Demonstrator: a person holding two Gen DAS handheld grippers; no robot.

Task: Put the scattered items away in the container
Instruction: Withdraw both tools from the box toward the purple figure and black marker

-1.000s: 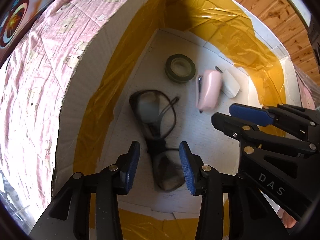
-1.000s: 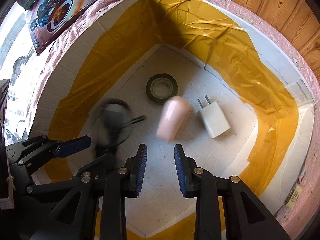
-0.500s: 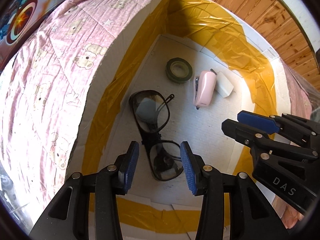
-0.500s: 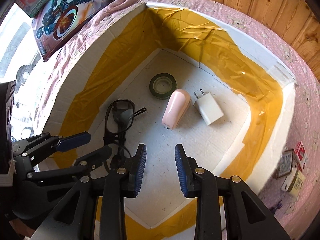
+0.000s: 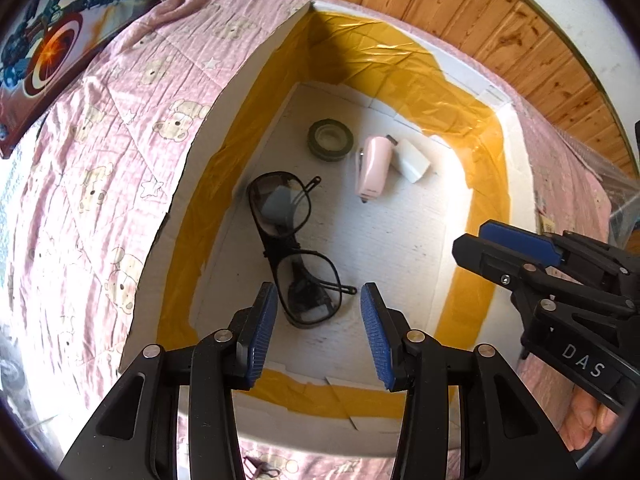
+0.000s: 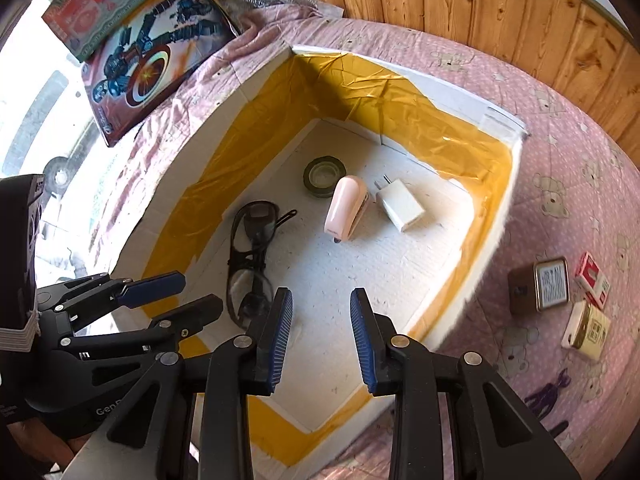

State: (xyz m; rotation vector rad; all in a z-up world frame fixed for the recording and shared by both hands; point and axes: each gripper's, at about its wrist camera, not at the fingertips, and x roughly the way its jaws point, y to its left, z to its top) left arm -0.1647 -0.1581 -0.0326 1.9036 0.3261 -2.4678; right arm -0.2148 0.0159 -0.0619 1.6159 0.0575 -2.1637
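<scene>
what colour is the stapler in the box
Pale pink stapler, clearest in the right wrist view.

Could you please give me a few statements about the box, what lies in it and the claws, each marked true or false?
1. The glasses lie inside the box. True.
2. The pink stapler stands upright on its end. False: it lies flat, next to the white charger.
3. The left claw is empty. True.
4. The right claw grips the tape roll. False: it holds nothing; the roll lies on the box floor.
5. Small boxes lie outside on the pink quilt. True.
</scene>
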